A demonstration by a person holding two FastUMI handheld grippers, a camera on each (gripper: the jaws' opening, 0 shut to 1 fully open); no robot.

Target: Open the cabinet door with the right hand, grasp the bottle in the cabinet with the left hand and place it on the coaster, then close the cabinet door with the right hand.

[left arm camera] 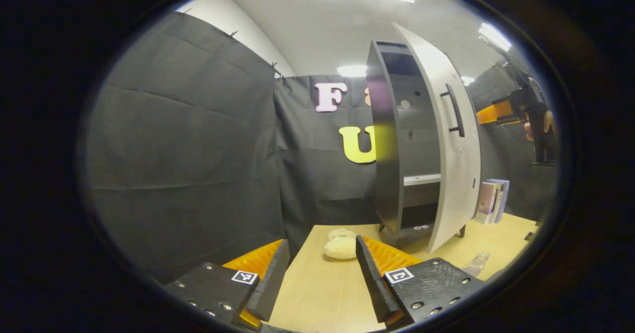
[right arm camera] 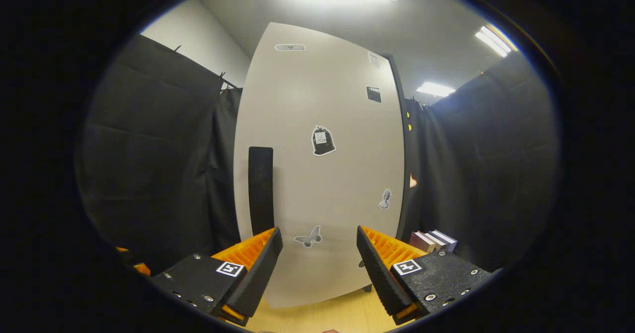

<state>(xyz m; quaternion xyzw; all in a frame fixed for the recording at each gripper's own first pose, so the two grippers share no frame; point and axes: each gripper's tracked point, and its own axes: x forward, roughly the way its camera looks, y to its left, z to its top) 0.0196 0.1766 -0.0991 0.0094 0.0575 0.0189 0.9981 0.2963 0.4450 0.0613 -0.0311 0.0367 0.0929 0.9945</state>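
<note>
Your table [left arm camera: 317, 293]: light wood top. On it, per your left gripper view: cabinet [left arm camera: 397, 174] standing on short legs toward far edge, door ajar; pale plush toy [left arm camera: 341, 246] in front of cabinet; books [left arm camera: 492, 200] upright right of cabinet; clear bottle [left arm camera: 476, 263] near right edge, partly hidden. Your right gripper view: same books [right arm camera: 432, 239] beside cabinet.

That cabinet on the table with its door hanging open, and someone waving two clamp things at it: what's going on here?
A person holds a two-finger gripper in each hand. The cabinet stands on the table with its door partly open. The right gripper is open and faces the outside of the door near its handle, touching nothing. The left gripper is open and empty over the table. A clear bottle lies on the table by the door; whether it sits on a coaster is not clear.
</note>
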